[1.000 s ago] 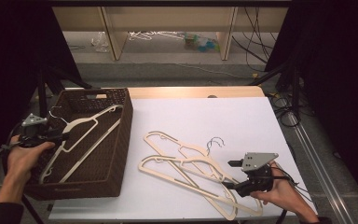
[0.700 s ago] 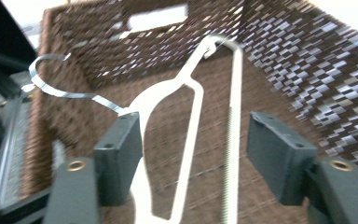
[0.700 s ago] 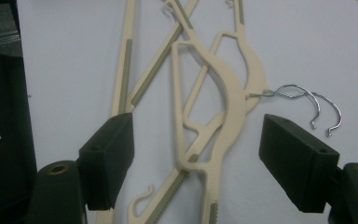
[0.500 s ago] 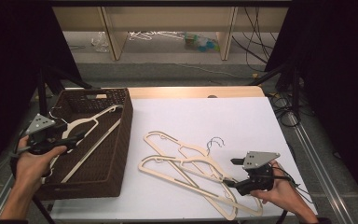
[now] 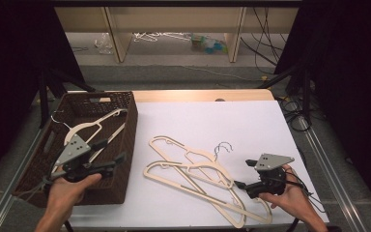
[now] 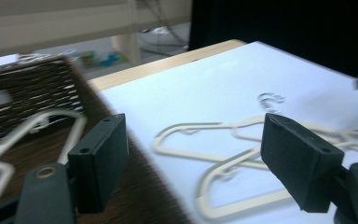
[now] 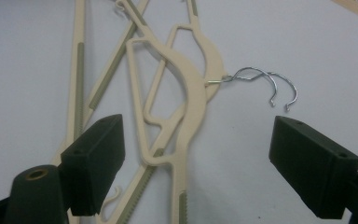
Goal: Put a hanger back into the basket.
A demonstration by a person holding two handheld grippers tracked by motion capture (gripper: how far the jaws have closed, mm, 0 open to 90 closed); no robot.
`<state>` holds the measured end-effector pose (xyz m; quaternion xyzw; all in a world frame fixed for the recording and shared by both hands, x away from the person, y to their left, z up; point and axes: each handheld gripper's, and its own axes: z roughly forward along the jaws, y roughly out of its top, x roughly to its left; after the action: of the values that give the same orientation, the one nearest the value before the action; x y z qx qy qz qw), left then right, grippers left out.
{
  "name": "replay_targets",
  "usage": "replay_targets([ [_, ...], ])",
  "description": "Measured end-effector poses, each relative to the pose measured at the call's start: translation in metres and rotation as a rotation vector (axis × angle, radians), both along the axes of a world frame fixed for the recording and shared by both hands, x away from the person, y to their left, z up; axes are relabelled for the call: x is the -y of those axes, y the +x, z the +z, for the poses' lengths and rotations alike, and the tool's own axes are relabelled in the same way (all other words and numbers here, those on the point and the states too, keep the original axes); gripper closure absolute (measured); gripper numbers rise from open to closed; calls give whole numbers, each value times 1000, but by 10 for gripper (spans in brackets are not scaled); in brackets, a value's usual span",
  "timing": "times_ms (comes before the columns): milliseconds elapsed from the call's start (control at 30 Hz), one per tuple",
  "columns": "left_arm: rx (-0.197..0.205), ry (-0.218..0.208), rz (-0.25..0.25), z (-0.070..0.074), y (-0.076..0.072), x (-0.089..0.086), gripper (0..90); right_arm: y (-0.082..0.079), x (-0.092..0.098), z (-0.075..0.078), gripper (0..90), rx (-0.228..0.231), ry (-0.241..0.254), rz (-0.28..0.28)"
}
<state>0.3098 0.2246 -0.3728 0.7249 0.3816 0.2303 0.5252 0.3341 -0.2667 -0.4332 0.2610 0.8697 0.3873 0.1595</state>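
Cream hangers [image 5: 198, 176] lie overlapped on the white sheet [image 5: 222, 121] near its front, just left of the right gripper [image 5: 244, 174], jaws just widened and empty, while the left gripper [image 5: 111, 152], likewise just opened and empty, hovers over the wicker basket [image 5: 125, 125] at left.

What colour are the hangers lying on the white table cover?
Cream, with metal wire hooks; the hangers show best in the right gripper view.

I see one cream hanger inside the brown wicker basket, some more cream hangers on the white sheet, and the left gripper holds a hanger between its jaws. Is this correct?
Not quite. The left gripper holds nothing: its jaws stand open and empty above the basket, as the left gripper view shows. The rest is right: one hanger lies in the basket, the other hangers on the white sheet.
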Motion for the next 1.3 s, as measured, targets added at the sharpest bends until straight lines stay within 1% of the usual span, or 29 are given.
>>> replay_targets([
  [33,-4,-6,-15,-2,-3,7,227,0,0,0,196,-7,-3,-3],
  [67,2,1,-36,-2,-5,12,225,0,-1,-1,200,-6,-10,-1],
  [100,3,1,-43,-3,-7,16,225,0,-1,-2,203,-11,-17,5],
  [133,8,0,-62,-5,-9,22,225,0,-1,-3,205,-6,-20,11],
  [167,3,5,-64,-6,-11,26,225,-1,-2,-3,209,-14,-24,13],
  [267,-4,-5,-97,-13,-17,41,225,0,-1,-7,217,-30,-32,16],
  [300,-5,4,-115,-14,-18,45,225,0,0,-8,222,-37,-35,15],
  [367,0,18,-134,-17,-20,52,225,1,1,-10,229,-45,-40,15],
  [400,11,25,-143,-20,-21,55,225,1,3,-11,231,-46,-42,16],
  [433,23,34,-149,-22,-22,59,225,1,3,-12,233,-60,-40,15],
  [467,25,39,-155,-25,-23,61,223,2,4,-12,233,-55,-40,13],
  [533,15,13,-162,-32,-25,66,219,2,4,-13,234,-55,-40,14],
  [600,20,13,-165,-38,-26,68,212,1,3,-13,236,-59,-39,15],
  [633,31,25,-163,-40,-26,69,212,1,3,-13,236,-64,-40,17],
  [667,23,17,-159,-42,-27,70,211,0,3,-14,237,-63,-40,12],
  [700,25,24,-161,-44,-27,71,209,1,3,-14,237,-56,-40,17],
  [733,29,25,-164,-45,-27,71,205,0,3,-15,237,-66,-40,13],
  [767,27,20,-160,-47,-28,72,205,0,3,-15,236,-65,-41,14],
  [800,33,29,-166,-49,-28,73,204,1,3,-16,237,-65,-45,18],
  [833,28,27,-164,-51,-29,74,204,1,3,-17,237,-67,-47,26],
  [867,35,42,-170,-53,-29,74,203,1,3,-17,237,-66,-48,21],
  [933,31,57,-178,-57,-30,76,201,1,2,-19,241,-63,-43,16],
  [1000,24,72,-178,-60,-30,77,200,1,3,-18,247,-81,-64,21],
  [1033,25,68,-183,-61,-29,78,199,1,3,-19,254,-86,-69,32],
  [1100,29,80,-179,-61,-30,78,199,1,3,-21,267,-83,-74,33],
  [1133,22,72,-180,-62,-30,79,199,1,4,-21,270,-88,-80,32],
  [1167,26,70,-185,-63,-29,79,199,1,4,-22,275,-94,-79,34],
  [1200,25,80,-180,-63,-30,79,199,1,4,-24,285,-80,-75,33],
  [1300,28,81,-184,-63,-30,79,197,2,4,-27,315,-96,-91,32],
])
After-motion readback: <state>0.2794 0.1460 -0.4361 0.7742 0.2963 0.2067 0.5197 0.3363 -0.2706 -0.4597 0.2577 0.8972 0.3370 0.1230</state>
